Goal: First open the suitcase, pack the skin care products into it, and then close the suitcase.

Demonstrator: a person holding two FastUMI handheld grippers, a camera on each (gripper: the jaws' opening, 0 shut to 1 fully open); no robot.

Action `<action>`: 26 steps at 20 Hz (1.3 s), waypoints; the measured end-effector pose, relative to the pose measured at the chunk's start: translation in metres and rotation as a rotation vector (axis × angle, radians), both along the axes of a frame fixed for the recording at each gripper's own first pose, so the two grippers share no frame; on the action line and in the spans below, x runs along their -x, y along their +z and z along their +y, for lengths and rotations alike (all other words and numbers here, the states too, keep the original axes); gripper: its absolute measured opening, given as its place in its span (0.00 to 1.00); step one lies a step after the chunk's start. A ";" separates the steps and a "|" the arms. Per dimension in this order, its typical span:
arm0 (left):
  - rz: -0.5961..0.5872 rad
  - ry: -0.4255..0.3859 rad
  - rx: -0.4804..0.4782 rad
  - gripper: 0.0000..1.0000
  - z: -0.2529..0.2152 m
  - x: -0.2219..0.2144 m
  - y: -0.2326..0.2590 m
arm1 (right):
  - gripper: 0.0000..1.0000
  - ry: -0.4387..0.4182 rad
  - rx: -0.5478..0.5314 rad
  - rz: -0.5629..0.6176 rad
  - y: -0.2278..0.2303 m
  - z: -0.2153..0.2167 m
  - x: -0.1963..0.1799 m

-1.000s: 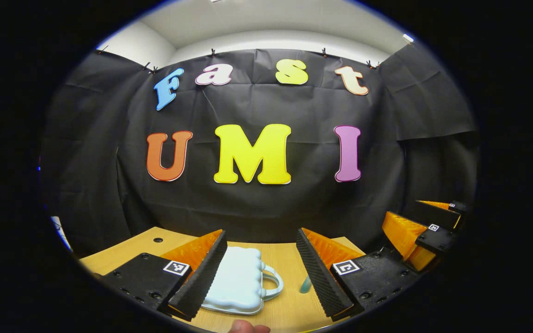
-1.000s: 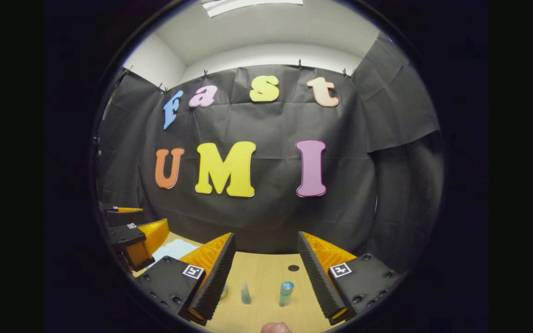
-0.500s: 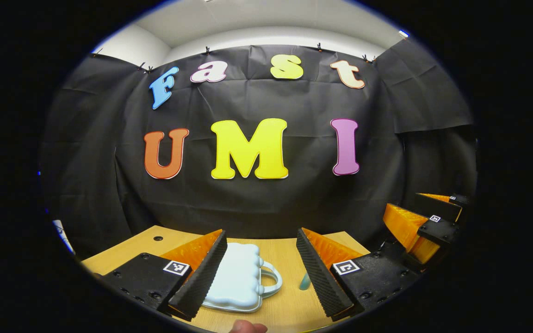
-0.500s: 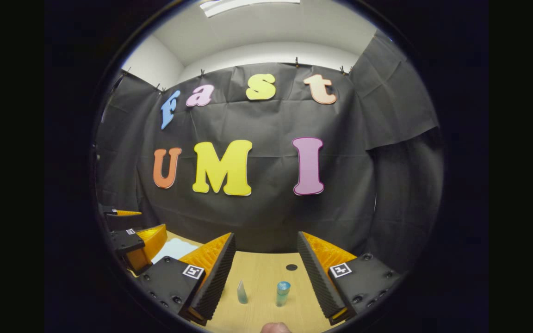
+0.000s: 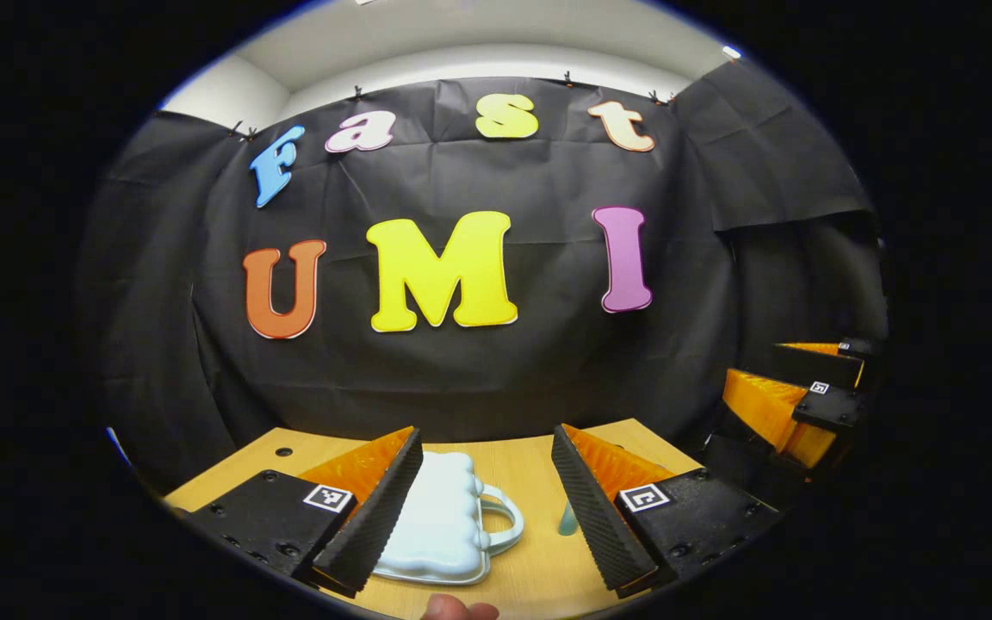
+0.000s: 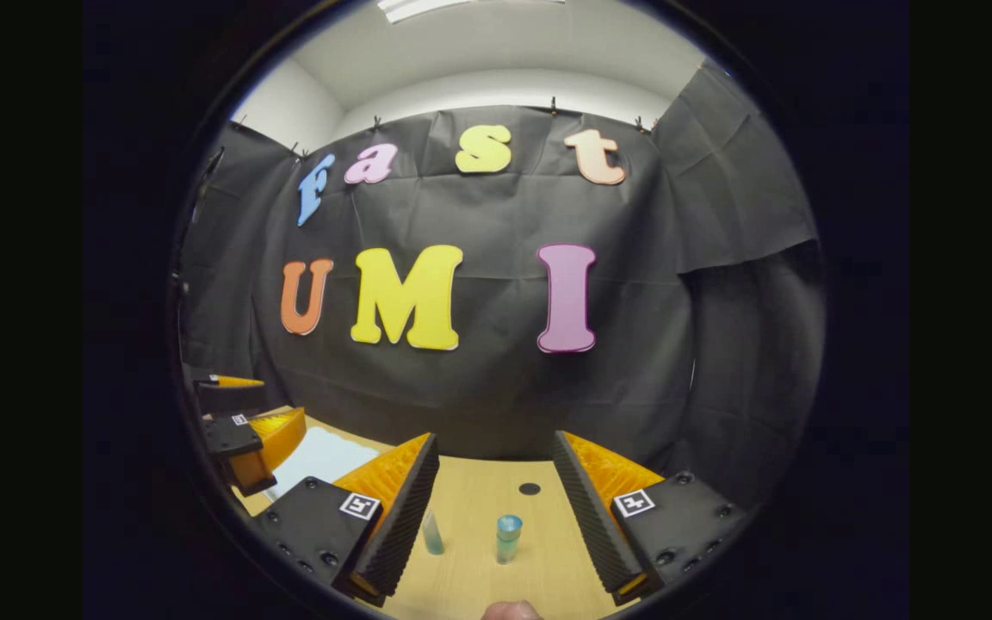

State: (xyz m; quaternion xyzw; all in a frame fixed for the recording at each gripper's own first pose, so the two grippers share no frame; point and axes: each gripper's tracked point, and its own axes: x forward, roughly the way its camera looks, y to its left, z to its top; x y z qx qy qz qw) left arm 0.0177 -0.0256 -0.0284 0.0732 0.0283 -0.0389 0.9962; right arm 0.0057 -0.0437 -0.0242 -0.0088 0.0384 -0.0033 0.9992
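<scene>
Step in hand: opening has not begun, I judge; the small pale blue hard-shell suitcase (image 5: 444, 521) lies flat and closed on the light wooden table (image 5: 530, 461).
Left gripper (image 5: 486, 499): I hold it wide apart, empty, above the suitcase, whose looped handle (image 5: 505, 521) faces between my fingers.
Right gripper (image 6: 496, 508): wide apart, empty, above the products.
Skin care products: a small clear conical bottle (image 6: 433, 534) and a blue-capped tube (image 6: 507, 538) stand upright, near each other.
Next move: lower my left gripper to the lid edge, likely steadying with my right.
</scene>
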 end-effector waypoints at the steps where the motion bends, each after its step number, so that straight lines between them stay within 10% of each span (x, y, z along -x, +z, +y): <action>1: 0.019 -0.032 -0.039 0.96 -0.006 -0.004 -0.008 | 0.80 -0.006 0.003 0.006 -0.003 -0.005 0.001; 8: 0.105 -0.192 -0.351 0.99 -0.029 -0.030 -0.072 | 0.80 -0.089 0.022 0.080 -0.036 -0.046 0.013; 19: 0.578 -0.353 -0.992 0.96 -0.010 -0.042 -0.235 | 0.80 -0.265 0.019 0.157 -0.063 -0.118 0.033; 26: 0.654 -0.371 -1.146 0.78 -0.004 -0.060 -0.257 | 0.80 -0.321 0.006 0.185 -0.074 -0.134 0.038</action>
